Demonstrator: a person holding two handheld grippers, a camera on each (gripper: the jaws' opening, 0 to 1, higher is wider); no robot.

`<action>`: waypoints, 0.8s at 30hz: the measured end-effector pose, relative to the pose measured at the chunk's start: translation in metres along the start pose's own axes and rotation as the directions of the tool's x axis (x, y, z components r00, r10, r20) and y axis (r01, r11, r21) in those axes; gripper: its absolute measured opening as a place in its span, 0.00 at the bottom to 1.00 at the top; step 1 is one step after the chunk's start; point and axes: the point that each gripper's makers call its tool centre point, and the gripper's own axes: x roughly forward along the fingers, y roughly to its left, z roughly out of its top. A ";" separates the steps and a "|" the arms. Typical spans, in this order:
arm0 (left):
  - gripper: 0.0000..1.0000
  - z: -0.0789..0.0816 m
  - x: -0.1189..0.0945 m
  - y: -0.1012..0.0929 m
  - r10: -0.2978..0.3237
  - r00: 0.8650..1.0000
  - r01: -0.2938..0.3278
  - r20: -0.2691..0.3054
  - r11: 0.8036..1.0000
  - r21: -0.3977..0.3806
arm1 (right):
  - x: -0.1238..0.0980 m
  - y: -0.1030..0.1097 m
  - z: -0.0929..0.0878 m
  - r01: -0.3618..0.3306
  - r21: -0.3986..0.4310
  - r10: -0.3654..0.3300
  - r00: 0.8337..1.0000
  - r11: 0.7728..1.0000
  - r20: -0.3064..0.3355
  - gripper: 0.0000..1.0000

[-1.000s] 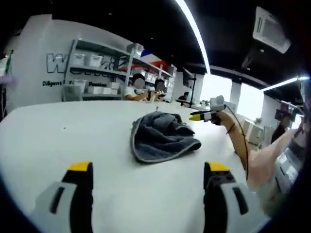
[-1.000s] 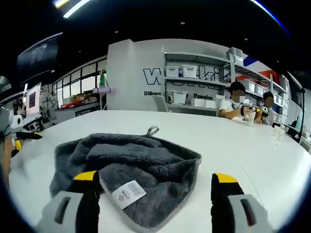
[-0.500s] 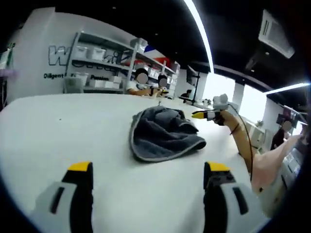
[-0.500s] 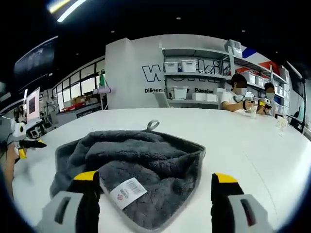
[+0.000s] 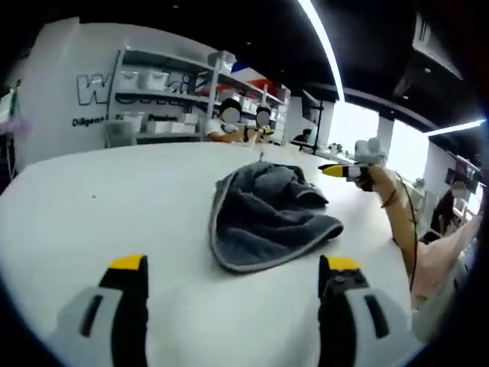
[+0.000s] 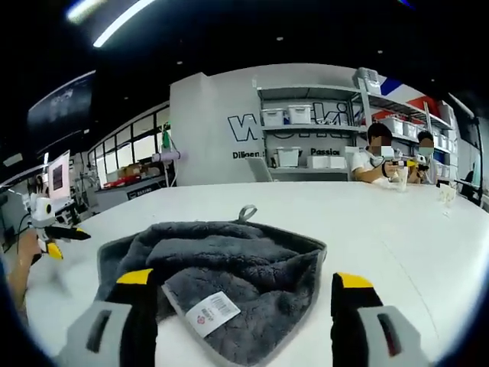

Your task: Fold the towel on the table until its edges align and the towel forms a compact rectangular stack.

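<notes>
Both grippers' fingers gape near crumpled towel [image 6: 229,279] on table [image 5: 114,191]

White shelving [image 6: 306,138] stands against a pale wall at the upper centre of the right gripper view, holding rows of white storage bins [image 6: 299,114], with dark lettering [image 6: 243,127] on the wall beside it. Two seated people [image 6: 376,157] sit at the far right edge of that view. In the left gripper view, a long ceiling light strip [image 5: 327,46] runs across the upper right, and bright windows [image 5: 359,130] glow at mid-right.

Bright ceiling strip glare, soft fisheye-warped edges.
</notes>
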 end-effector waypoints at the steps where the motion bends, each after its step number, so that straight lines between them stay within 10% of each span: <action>1: 0.96 -0.001 0.003 0.000 -0.001 1.000 0.001 -0.006 1.000 0.000 | -0.001 0.000 0.001 0.000 0.002 0.000 1.000 1.000 0.004 0.98; 24: 0.65 -0.015 0.050 0.015 0.019 0.999 -0.017 -0.050 1.000 0.026 | -0.002 0.010 0.002 -0.024 0.009 0.024 0.999 1.000 0.021 0.94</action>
